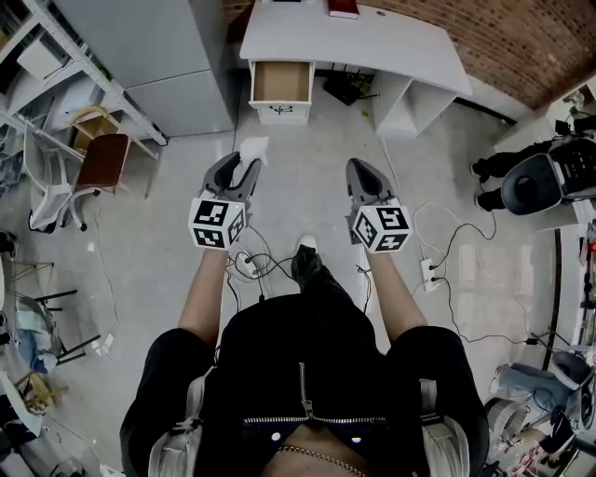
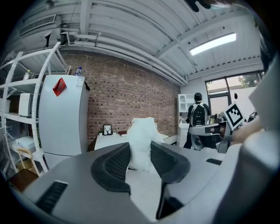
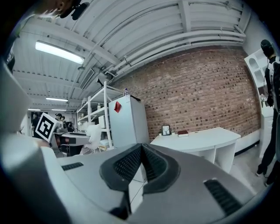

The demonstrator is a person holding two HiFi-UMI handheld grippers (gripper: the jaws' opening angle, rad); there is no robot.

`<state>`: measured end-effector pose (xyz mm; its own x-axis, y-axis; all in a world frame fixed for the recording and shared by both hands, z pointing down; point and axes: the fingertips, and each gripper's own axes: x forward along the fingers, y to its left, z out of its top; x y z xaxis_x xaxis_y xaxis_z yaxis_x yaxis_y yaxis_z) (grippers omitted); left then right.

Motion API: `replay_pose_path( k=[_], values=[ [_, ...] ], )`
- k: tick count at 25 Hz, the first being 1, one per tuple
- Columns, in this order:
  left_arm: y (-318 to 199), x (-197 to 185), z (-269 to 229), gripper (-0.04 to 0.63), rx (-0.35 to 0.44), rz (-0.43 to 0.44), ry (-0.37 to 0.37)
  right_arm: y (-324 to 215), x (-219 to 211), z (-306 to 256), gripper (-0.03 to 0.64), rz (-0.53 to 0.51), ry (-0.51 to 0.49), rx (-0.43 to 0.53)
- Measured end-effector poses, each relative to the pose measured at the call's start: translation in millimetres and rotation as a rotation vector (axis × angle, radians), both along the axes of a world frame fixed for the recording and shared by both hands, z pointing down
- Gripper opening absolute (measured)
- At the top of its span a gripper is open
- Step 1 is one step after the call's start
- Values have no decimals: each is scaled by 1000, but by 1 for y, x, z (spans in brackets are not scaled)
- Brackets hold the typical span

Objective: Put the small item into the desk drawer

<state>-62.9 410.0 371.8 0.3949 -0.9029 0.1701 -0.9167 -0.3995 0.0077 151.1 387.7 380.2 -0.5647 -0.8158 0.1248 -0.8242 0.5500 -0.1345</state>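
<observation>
- While the left gripper (image 1: 247, 166) is clenched on the small white item (image 2: 142, 138), its two dark ribbed pads (image 2: 117, 162) press the item's lower part from both sides.
- The item's ragged, crumpled top rises above the jaw tips, on the side towards the white desk (image 1: 372, 42).
- From the head view the item shows as a pale tuft at the tip of the left gripper, well short of the desk and over the grey floor (image 1: 307, 186).
- The right gripper (image 1: 361, 170) is level with the left one, equally far from the desk. Its jaws are closed against each other with nothing between them.
- The desk drawer (image 1: 281, 113) is pulled out at the desk's left end, and only its bare brown bottom shows inside.
- An open compartment (image 1: 396, 98) sits under the right part of the desk. What it holds cannot be made out.
- Beside that compartment, under the middle of the desk, lies a dark object (image 1: 349, 87) that cannot be identified.
- On the desk top, along its far edge, lie a red book (image 1: 343, 8) and a small picture frame (image 3: 166, 130).
- A tall white fridge (image 1: 158, 56) stands just left of the desk.
</observation>
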Motion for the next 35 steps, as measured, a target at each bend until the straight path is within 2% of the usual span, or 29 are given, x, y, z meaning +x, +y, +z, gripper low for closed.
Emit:
replay_pose_path(
  k=[10,17,27,35],
  values=[
    [-114,-1,-16,158,10,-51,-1,-126,0,-14,5,-52,3,4],
    [-171,-4,-23,158,22,-77,5,-189,-9,-22,5,-87,13,25],
    [-235,0,-24,158,22,-58,-4,-246,-7,-20,5,-71,5,19],
    [-322,-27,-14,158,23,-15,11,-323,-31,-11,5,-22,19,5]
  ],
)
